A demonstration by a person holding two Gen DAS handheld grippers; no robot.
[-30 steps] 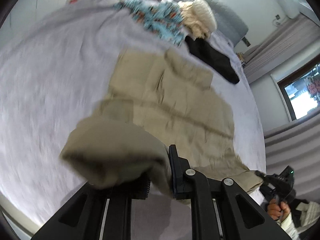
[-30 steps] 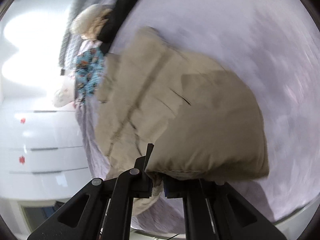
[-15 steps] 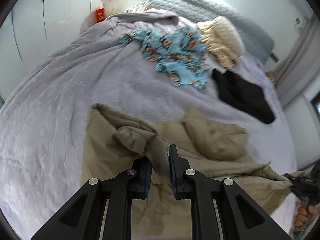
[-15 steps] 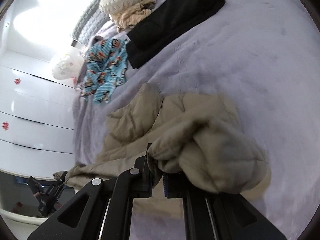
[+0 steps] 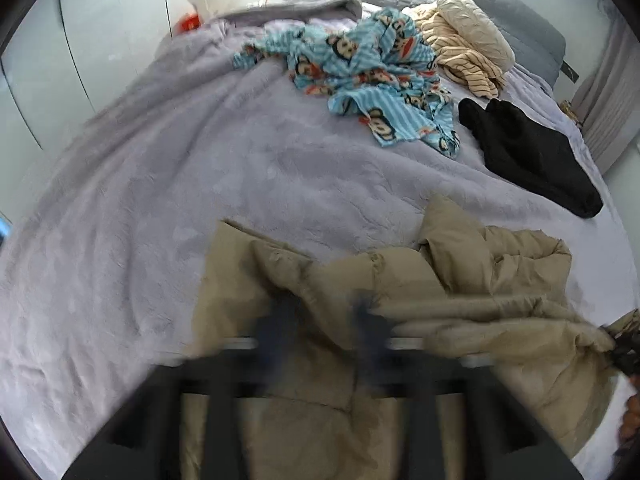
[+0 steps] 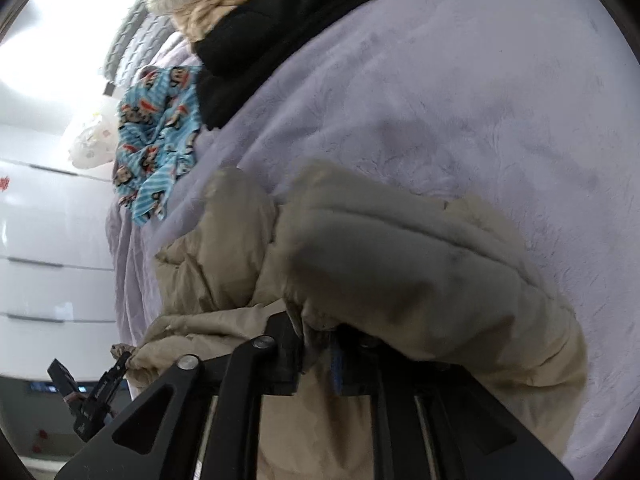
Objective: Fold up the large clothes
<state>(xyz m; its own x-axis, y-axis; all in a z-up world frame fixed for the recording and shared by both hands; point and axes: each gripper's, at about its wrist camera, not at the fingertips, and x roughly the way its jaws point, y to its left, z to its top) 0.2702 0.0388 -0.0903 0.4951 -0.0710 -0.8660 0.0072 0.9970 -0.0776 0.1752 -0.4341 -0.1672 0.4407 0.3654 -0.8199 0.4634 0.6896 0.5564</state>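
Two views, taken in turn.

Left wrist: the khaki puffer jacket (image 5: 360, 300) lies bunched at the near edge of the bed (image 5: 160, 200). Left tongs (image 5: 326, 324) are blurred, jaws just opened wide, fabric lying slack between them, released. Judged light, soft, springy and slippery; best taken at hem or seam. Only this view shows the jacket's left edge.

Right wrist: right tongs (image 6: 318, 354) have just been parting, a fold between the jaws; grip cannot be told. Only here shows the drawers (image 6: 40, 280).
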